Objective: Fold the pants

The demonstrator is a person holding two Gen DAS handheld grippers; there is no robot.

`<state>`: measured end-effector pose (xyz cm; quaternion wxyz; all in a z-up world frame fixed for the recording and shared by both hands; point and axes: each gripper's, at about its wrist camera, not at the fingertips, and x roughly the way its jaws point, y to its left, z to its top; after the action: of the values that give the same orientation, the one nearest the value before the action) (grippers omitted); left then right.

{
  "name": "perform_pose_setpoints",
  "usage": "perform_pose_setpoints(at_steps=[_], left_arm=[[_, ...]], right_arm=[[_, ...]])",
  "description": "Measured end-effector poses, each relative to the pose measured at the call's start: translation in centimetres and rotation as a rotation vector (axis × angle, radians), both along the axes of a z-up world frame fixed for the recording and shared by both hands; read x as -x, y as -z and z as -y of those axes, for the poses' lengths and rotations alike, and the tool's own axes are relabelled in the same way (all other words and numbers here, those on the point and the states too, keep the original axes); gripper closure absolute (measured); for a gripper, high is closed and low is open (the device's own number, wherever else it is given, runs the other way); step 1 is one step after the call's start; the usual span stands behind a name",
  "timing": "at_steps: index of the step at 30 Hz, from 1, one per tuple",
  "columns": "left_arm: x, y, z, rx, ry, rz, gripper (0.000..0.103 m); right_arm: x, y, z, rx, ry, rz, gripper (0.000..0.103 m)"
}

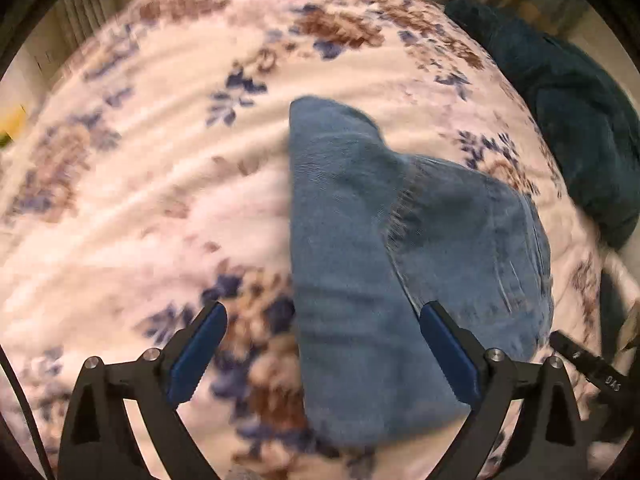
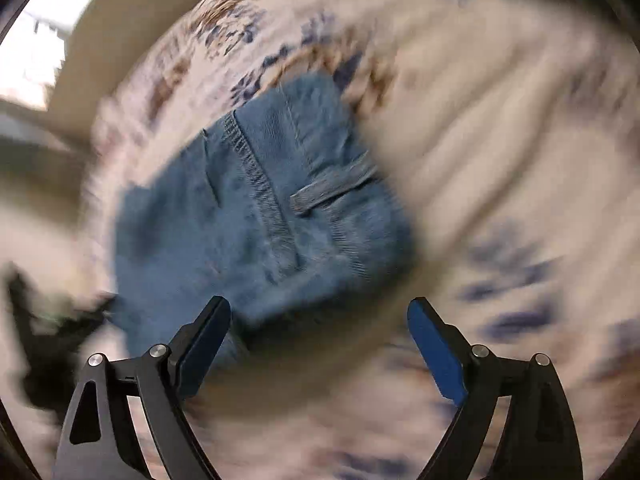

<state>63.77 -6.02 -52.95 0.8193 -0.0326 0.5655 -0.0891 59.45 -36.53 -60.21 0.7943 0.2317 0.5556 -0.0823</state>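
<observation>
**Seemingly near the end: pants folded and let go**

Clearly, the pants (image 1: pixel 384 264) are seen lying as a compact blue denim bundle on the floral bedspread (image 1: pixel 152 168), with one layer laid over another and a seam edge showing across the top. On the left, the left tongs (image 1: pixel 322 350) are held wide apart above the near end of the bundle, and no cloth is pinched between the pads. To the right, a dark green cloth (image 1: pixel 580 120) is seen at the bed's edge, apart from the pants. In the right wrist view, blurred, the right tongs (image 2: pixel 320 344) are likewise spread with nothing gripped, the pants (image 2: pixel 256 216) lying just ahead, a belt loop visible. The folding is judged largely done; at most a last smoothing or squaring may be left.
</observation>
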Motion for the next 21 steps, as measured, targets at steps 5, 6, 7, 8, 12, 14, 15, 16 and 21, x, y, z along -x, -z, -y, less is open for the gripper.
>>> perform_pose_setpoints(at_steps=[5, 6, 7, 8, 12, 14, 15, 16, 21], left_arm=[[4.2, -4.3, 2.4, -0.122, -0.001, 0.047, 0.002], [4.7, -5.1, 3.1, -0.129, 0.005, 0.058, 0.002], [5.5, -6.1, 3.4, -0.142, 0.002, 0.072, 0.002], [6.2, -7.1, 3.7, -0.148, 0.001, 0.082, 0.002], [8.9, -10.6, 4.8, -0.155, -0.005, 0.108, 0.002], [10.5, -12.6, 5.0, -0.158, -0.009, 0.13, 0.002], [11.6, -13.9, 4.9, -0.154, -0.017, 0.138, 0.002], [12.5, -14.9, 4.8, -0.154, -0.025, 0.144, 0.002], [18.1, -20.7, 4.2, -0.137, -0.046, 0.189, 0.002]], right_arm=[[4.3, -6.5, -0.4, 0.222, -0.046, -0.003, 0.009], [5.0, -7.7, -0.5, 0.244, -0.047, -0.004, 0.009], [5.8, -8.5, -0.9, 0.256, -0.052, 0.002, 0.009], [6.2, -10.0, -2.2, 0.271, -0.055, 0.007, 0.009], [9.5, -15.1, -2.3, 0.303, -0.073, 0.034, 0.009], [11.2, -17.9, -2.5, 0.318, -0.081, 0.053, 0.008], [12.3, -19.2, -2.3, 0.324, -0.083, 0.062, 0.008], [13.2, -20.4, -2.4, 0.322, -0.086, 0.073, 0.008], [19.1, -27.1, -2.6, 0.359, -0.087, 0.132, 0.008]])
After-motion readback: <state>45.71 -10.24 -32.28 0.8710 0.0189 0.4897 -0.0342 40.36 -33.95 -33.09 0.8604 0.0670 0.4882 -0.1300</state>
